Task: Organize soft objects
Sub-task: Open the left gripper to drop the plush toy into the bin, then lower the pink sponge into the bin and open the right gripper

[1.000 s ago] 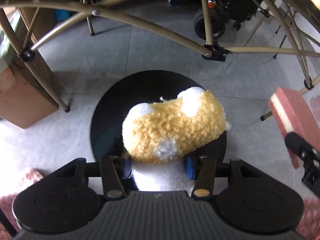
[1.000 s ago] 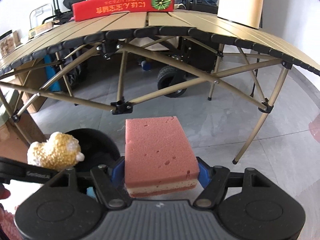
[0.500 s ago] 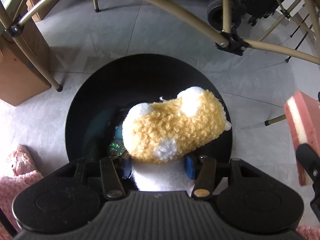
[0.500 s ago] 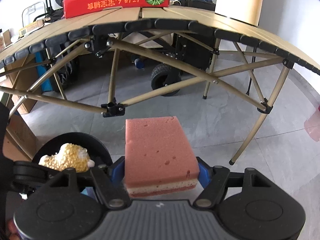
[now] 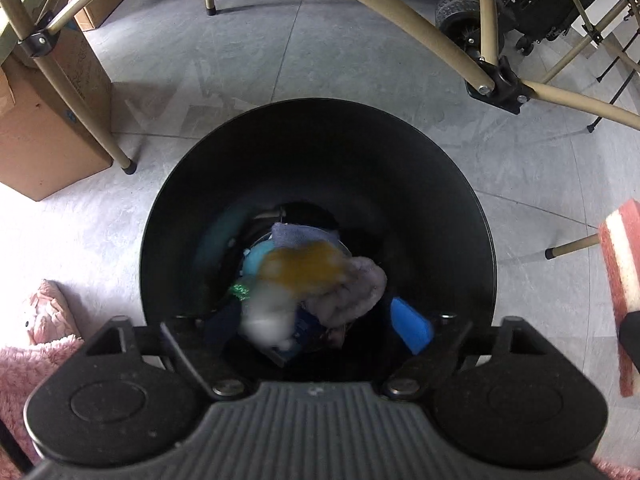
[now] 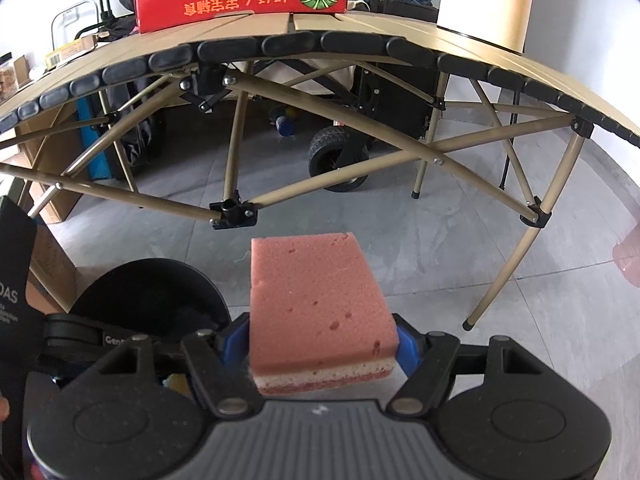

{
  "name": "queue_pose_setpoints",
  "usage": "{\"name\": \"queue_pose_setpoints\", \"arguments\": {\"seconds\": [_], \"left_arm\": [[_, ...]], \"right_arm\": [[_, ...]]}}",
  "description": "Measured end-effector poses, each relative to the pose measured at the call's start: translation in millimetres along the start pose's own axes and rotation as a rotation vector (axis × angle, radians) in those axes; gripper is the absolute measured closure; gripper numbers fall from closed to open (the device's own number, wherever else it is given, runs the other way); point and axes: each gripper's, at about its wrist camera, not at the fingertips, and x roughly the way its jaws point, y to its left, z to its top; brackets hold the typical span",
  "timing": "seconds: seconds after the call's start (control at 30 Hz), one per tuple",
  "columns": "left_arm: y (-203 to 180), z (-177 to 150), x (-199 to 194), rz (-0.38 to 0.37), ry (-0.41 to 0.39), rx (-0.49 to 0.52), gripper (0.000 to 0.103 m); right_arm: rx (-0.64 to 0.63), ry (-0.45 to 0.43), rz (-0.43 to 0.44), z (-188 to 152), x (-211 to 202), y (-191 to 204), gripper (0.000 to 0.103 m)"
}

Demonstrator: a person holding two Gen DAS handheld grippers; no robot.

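My left gripper [image 5: 316,328] points down into a black bin [image 5: 360,160], its jaws opening and spread wide. The yellow and white plush toy [image 5: 300,268] is free of the pads and shows as a blur inside the bin, over a grey cloth [image 5: 356,292] and other soft items. My right gripper [image 6: 320,340] is shut on a pink sponge [image 6: 316,300] with a white layer, held in the air to the right of the bin [image 6: 152,280]. That sponge [image 5: 624,280] also shows at the right edge of the left wrist view.
A tan folding table [image 6: 360,40] with crossed legs [image 5: 492,84] stands over the grey tile floor behind the bin, with a red box [image 6: 240,0] on top. A cardboard box [image 5: 40,128] sits at the left. Pink fluffy fabric [image 5: 24,360] lies at the lower left.
The left gripper sank toward the bin and its jaws spread; the plush toy left the pads and dropped into the bin. The right gripper kept the sponge and stayed put.
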Motion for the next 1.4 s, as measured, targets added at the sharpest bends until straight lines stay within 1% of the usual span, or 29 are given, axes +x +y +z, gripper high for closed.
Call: {"name": "queue_pose_setpoints", "arguments": {"seconds": [0.37, 0.53, 0.67, 0.83, 0.97, 1.03, 1.13, 1.23, 1.3, 1.4], "left_arm": [[0.1, -0.4, -2.9, -0.001, -0.021, 0.008, 0.011], [12.1, -1.9, -18.4, 0.001, -0.067, 0.027, 0.011], [26.7, -4.3, -38.6, -0.007, -0.113, 0.026, 0.011], [40.1, -9.4, -64.1, 0.008, -0.198, 0.045, 0.009], [53.8, -11.4, -80.2, 0.023, -0.238, 0.051, 0.008], [62.3, -13.0, -88.4, 0.021, -0.254, 0.039, 0.007], [76.1, -14.8, -101.6, 0.017, -0.292, 0.022, 0.002], [87.4, -16.1, -112.0, 0.04, -0.333, 0.005, 0.0], [94.9, -16.2, -115.3, 0.059, -0.343, -0.006, 0.0], [105.8, -15.3, -114.6, 0.07, -0.335, -0.025, 0.0]], "right_arm": [[-0.004, -0.001, 0.003, -0.9, -0.5, 0.1, 0.033], [-0.006, -0.003, 0.022, -0.4, -2.4, 2.4, 0.033], [-0.018, -0.007, 0.046, -0.1, -4.3, 9.3, 0.033], [-0.046, -0.011, 0.077, 1.0, -6.1, 23.6, 0.033], [-0.071, -0.004, 0.111, -0.2, -6.0, 38.4, 0.033], [-0.083, 0.01, 0.135, -1.1, -3.9, 47.1, 0.033], [-0.108, 0.03, 0.164, -3.4, 0.5, 62.4, 0.033], [-0.15, 0.052, 0.184, -6.8, 6.5, 79.3, 0.032], [-0.171, 0.07, 0.197, -9.4, 11.0, 90.9, 0.032], [-0.197, 0.091, 0.212, -11.7, 18.4, 107.0, 0.032]]}}
